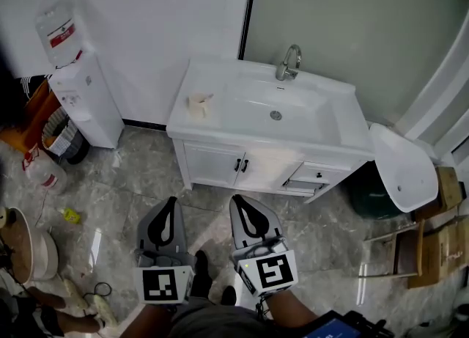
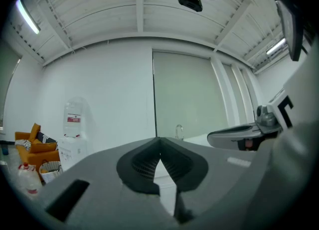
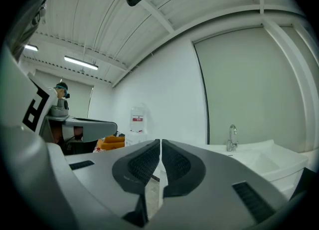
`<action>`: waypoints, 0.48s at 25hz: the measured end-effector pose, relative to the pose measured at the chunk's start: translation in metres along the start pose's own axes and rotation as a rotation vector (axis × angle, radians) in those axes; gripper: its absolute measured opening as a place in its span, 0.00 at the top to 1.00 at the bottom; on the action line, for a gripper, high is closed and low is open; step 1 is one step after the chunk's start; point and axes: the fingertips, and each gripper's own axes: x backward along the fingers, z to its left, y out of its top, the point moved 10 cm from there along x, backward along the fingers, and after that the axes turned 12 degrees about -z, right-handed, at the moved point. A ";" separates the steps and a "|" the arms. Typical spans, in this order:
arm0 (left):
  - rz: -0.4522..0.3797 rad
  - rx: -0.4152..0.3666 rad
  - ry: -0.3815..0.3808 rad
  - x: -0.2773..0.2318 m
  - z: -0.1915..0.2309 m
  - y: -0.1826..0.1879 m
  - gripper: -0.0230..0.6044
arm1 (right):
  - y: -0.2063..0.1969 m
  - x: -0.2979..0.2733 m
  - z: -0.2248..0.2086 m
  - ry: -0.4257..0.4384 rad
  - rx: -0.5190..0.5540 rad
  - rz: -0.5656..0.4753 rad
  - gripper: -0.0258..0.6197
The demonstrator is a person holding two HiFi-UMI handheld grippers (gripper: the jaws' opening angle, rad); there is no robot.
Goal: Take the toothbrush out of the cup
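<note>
Jaws clenched on both, nothing between them: left gripper (image 1: pixel 171 201) and right gripper (image 1: pixel 236 199), side by side, level, low over the floor. Cup (image 1: pixel 198 107) stands on the left end of the sink counter (image 1: pixel 220 122), well apart from both. Toothbrush (image 1: pixel 207 97) pokes from it. Step in hand, as I judge it: approach. Next: close in, open one gripper, pinch the thin handle.

the left gripper (image 2: pixel 159 140) has its fingers (image 2: pixel 141 166) closed and empty, a faucet (image 2: pixel 179 131) beyond.

The cup (image 1: pixel 198 105) stands on the vanity's (image 1: pixel 212 165) left end, with a water dispenser (image 1: pixel 89 100) further left.
</note>
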 end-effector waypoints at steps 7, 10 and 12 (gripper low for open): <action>-0.049 0.015 -0.037 -0.070 0.049 -0.010 0.95 | -0.002 -0.079 -0.013 -0.048 0.032 -0.022 0.94; -0.076 0.011 -0.062 -0.092 0.062 -0.006 0.95 | 0.005 -0.104 -0.020 -0.072 0.029 -0.037 0.94; -0.090 0.006 -0.079 -0.104 0.070 -0.005 0.95 | 0.007 -0.119 -0.023 -0.074 0.028 -0.060 0.94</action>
